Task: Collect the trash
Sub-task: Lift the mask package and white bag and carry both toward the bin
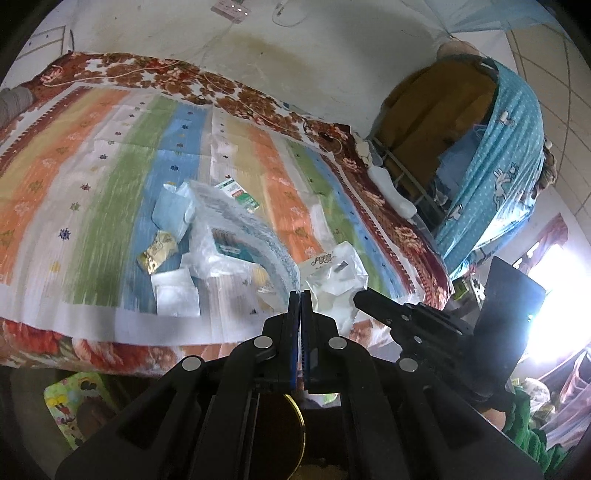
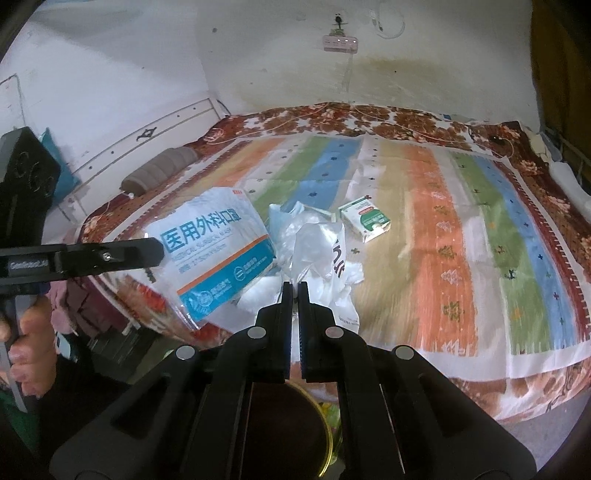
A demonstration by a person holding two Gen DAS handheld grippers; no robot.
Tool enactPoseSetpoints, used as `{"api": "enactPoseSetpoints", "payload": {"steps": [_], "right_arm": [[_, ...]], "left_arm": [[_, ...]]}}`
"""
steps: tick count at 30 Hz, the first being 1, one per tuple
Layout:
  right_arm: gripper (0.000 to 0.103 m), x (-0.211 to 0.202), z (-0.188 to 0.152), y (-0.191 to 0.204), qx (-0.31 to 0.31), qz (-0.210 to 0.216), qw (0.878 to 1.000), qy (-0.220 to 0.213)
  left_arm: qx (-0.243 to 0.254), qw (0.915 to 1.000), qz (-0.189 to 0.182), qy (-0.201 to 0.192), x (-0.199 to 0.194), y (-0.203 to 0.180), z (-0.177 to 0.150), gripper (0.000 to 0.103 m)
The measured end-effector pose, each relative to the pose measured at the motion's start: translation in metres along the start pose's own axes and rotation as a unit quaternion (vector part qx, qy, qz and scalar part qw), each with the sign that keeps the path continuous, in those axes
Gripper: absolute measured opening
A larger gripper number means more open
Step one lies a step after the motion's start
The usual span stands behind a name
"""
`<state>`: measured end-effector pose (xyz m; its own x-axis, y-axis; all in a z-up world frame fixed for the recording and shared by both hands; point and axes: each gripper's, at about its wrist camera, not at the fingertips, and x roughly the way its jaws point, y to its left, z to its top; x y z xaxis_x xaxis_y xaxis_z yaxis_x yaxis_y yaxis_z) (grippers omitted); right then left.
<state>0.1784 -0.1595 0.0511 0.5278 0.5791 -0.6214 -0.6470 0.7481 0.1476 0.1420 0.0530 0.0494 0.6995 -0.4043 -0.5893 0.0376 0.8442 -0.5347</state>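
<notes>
Both views are fisheye, each mounted just behind a pair of tongs and looking forward and downward along them, so the black tong frame fills the lower middle of each picture.

The left wrist view sits near the foot edge of the bed [image 1: 110, 155], facing across its striped cover toward the wall, with the left tongs [image 1: 300, 295] low at centre and the right tongs [image 1: 360, 297] entering from the right.

The right wrist view looks the same way from slightly to the side; the right tongs [image 2: 292, 286] sit low at centre and the left tongs [image 2: 157, 251] reach in from the left edge.

Both share the bed, the litter pile, the green box [image 1: 238, 194] [image 2: 365, 219] and the wall power strip [image 1: 231, 8] [image 2: 340, 43].
</notes>
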Motion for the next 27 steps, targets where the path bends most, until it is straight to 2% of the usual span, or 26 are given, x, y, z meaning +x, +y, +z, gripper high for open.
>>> {"api": "enactPoseSetpoints", "payload": {"steps": [9, 13, 20, 27], "right_arm": [[0.002, -0.013, -0.027, 0.009, -0.003, 0.001, 1.0, 0.004], [0.002, -0.018, -0.035, 0.017, -0.012, 0.003, 1.0, 0.004], [0.002, -0.024, -0.054, 0.031, -0.032, 0.006, 0.999, 0.012], [0.002, -0.025, -0.073, 0.035, -0.021, 0.018, 0.999, 0.033]], "left_arm": [[0.012, 0.9999, -0.002, 0.004, -0.009, -0.005, -0.021, 0.0], [0.004, 0.9999, 0.01, -0.002, -0.017, -0.001, -0.035, 0.0], [0.007, 0.9997, 0.011, 0.018, -0.019, -0.001, -0.06, 0.0], [0.003, 0.9994, 0.009, 0.033, -0.025, 0.0, -0.081, 0.0]]}}
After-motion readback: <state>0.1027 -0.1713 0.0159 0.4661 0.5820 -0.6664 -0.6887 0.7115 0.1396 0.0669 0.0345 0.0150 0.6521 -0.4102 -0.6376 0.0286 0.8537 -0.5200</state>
